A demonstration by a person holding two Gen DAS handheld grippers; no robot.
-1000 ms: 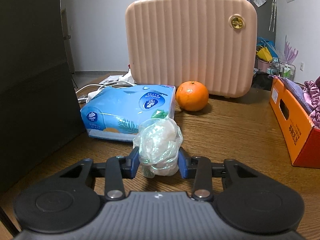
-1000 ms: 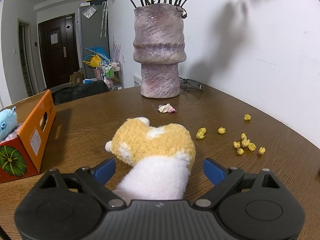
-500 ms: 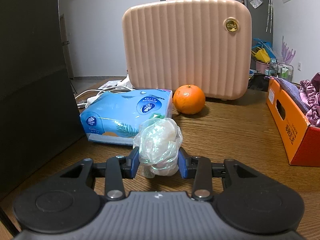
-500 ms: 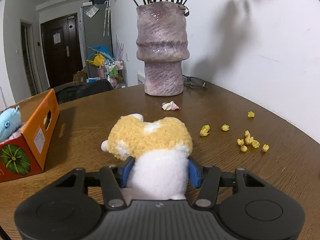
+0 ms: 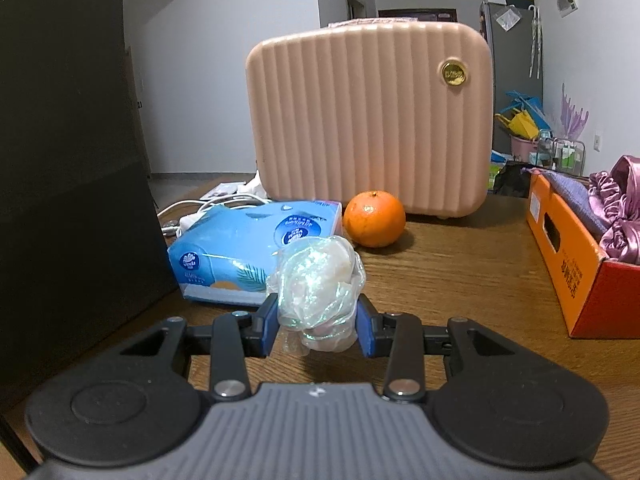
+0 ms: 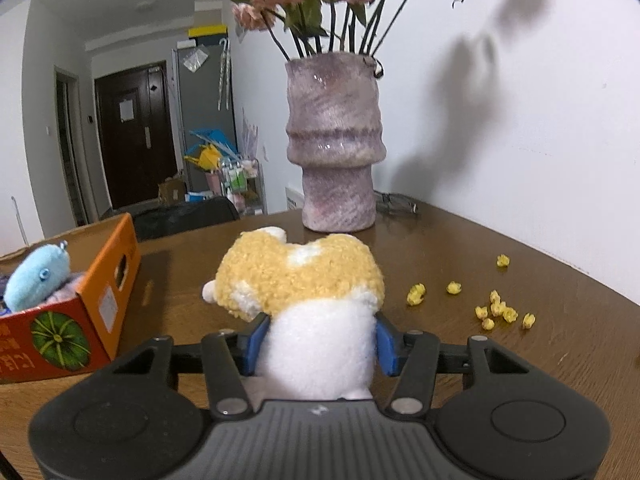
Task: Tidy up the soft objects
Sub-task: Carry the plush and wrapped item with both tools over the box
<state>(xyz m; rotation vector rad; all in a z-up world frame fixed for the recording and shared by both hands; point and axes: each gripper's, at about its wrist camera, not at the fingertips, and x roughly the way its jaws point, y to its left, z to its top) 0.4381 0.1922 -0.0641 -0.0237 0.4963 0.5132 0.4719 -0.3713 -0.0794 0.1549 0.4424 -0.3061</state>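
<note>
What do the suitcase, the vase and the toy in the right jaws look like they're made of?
Suitcase: likely hard plastic, ribbed peach shell with a satin sheen. Vase: probably glazed ceramic, mottled purple with glossy highlights. Toy: plush fabric, curly yellow and white pile.

Right gripper (image 6: 318,340) clamped on yellow-white plush toy (image 6: 308,292). Vase (image 6: 335,148) at 12 o'clock; orange box (image 6: 102,292) at 9 o'clock.

"Vinda" logo on the blue tissue pack (image 5: 256,252); other print unreadable.
</note>
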